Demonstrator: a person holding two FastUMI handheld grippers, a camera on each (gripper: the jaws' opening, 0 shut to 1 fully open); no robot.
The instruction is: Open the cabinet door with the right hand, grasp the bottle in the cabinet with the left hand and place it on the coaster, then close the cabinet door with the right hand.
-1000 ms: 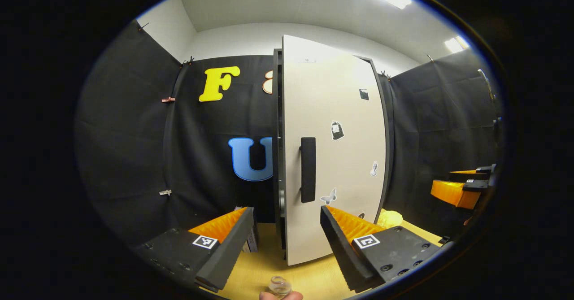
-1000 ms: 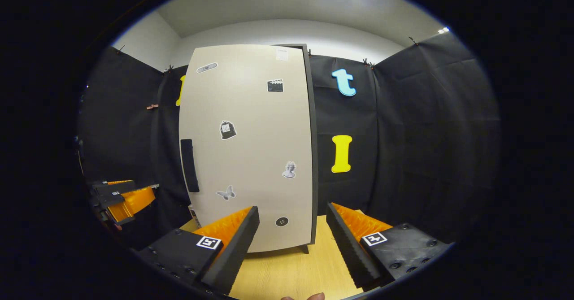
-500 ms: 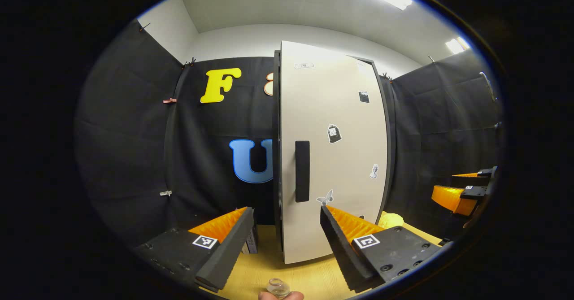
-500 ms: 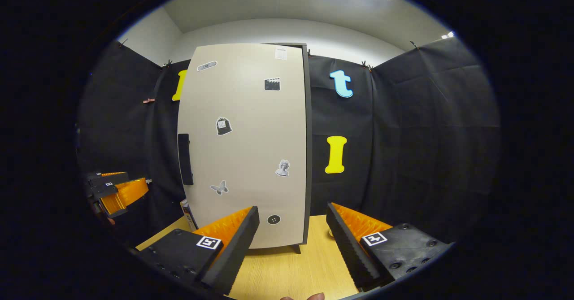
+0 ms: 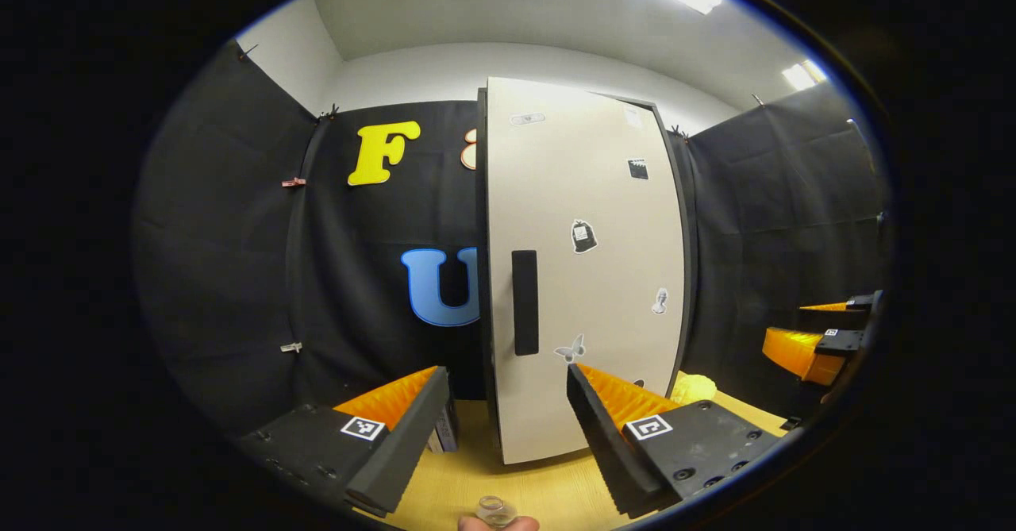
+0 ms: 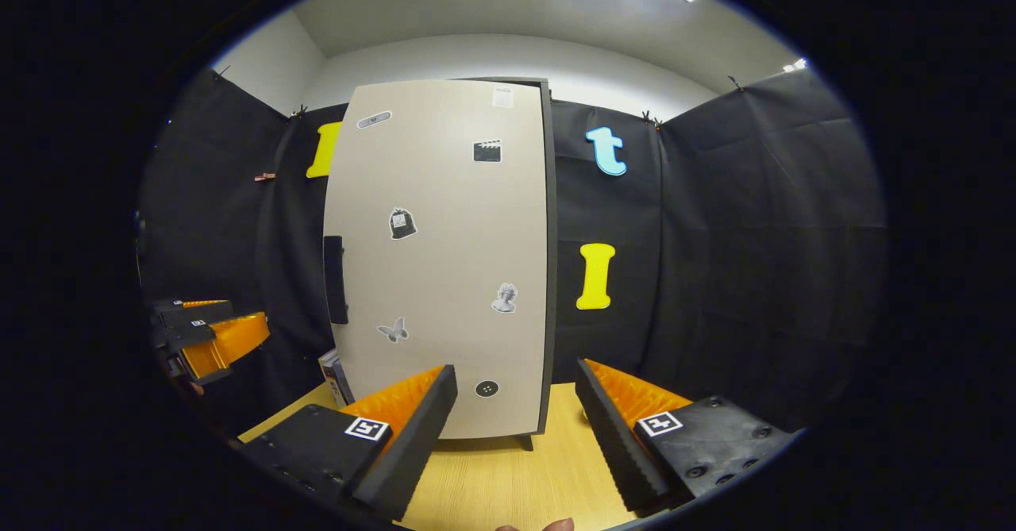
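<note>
The white cabinet door (image 5: 587, 277), with stickers and a dark handle (image 5: 525, 302), stands flush or nearly flush with the cabinet's frame. A small clear glass bottle (image 5: 496, 509) stands on the wooden table at the bottom edge of the left gripper view; what it rests on is hidden. My left gripper (image 5: 506, 388) is open and empty, above and behind the bottle, facing the door. My right gripper (image 6: 516, 380) is also open and empty, facing the door (image 6: 444, 261) from a short way off. The handle (image 6: 334, 279) lies at the door's left edge.
The wooden table (image 6: 508, 483) runs up to the cabinet. A small box (image 5: 446, 432) stands by the cabinet's left side and a yellow lump (image 5: 692, 388) by its right. The right gripper (image 5: 817, 340) shows far right, the left gripper (image 6: 210, 332) far left.
The door has swung from slightly ajar to against the frame. Both grippers have stayed open and only drifted a little.
</note>
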